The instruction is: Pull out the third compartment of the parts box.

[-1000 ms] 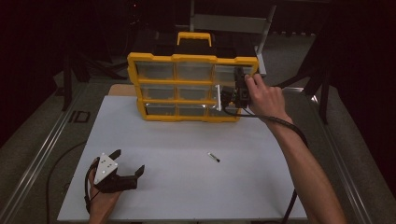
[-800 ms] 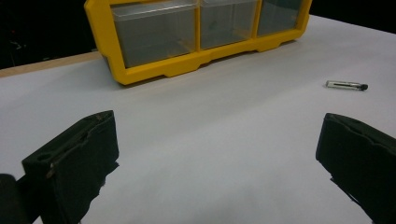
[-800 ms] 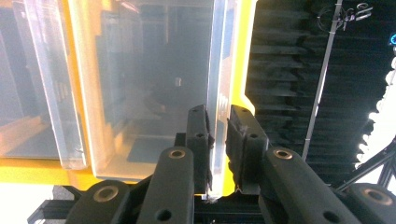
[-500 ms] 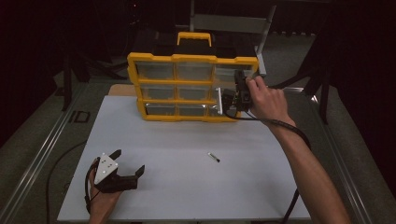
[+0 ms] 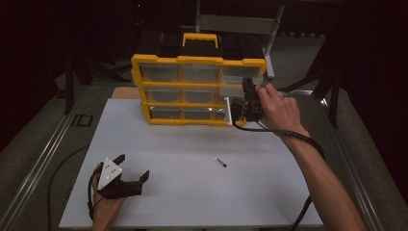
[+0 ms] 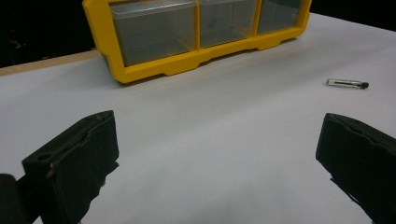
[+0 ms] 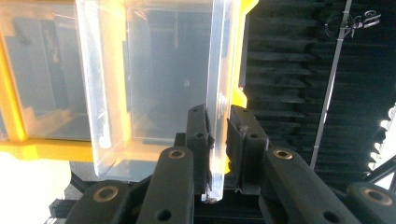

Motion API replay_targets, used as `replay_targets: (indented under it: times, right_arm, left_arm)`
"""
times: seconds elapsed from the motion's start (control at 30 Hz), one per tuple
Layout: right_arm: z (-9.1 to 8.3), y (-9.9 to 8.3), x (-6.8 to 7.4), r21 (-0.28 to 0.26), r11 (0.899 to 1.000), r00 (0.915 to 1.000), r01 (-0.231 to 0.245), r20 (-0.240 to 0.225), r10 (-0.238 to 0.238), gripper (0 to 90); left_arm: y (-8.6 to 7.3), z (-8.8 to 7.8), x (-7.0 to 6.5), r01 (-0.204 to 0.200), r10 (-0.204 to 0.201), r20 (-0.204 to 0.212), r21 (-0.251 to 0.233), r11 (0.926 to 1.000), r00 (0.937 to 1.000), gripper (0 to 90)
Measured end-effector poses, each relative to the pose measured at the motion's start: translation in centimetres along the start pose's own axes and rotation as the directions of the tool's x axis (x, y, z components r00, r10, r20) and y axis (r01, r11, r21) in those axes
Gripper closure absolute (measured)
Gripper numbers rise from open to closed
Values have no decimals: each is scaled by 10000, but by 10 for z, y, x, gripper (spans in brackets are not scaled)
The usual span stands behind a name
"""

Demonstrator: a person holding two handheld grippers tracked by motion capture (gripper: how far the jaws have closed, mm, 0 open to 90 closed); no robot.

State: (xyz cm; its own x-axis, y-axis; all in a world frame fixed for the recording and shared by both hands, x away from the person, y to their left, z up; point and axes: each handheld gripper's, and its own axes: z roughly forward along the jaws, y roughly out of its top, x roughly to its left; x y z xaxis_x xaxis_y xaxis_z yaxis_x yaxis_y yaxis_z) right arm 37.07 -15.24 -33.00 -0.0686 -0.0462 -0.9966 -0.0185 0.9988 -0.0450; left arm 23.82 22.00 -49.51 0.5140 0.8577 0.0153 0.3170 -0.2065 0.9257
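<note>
Jaws of the right gripper (image 7: 217,140) pinch the front lip of a clear plastic drawer (image 7: 154,84), part-drawn from the lower right bay of the yellow organiser (image 5: 197,89) at the table's far edge. In the high view, the drawer (image 5: 230,111) juts from the cabinet's right end towards the person, its long axis running with the pull, so the likely next move is straight back along that line. See-through walls appear to hold nothing. Nearer the person, the left gripper (image 5: 132,169) rests on the white table (image 5: 192,192), jaws spread wide, well apart from the cabinet. Between them lies a small glass vial (image 5: 220,162).
</note>
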Motion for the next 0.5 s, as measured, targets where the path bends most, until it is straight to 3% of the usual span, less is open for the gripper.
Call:
replay_targets:
  times: [0.5]
  right_arm:
    - [-20,-1,-1,-220,9996,9998,149,-119,-151,792]
  left_arm:
    - [0,0,0,22,-22,-21,-7,10000,10000,2]
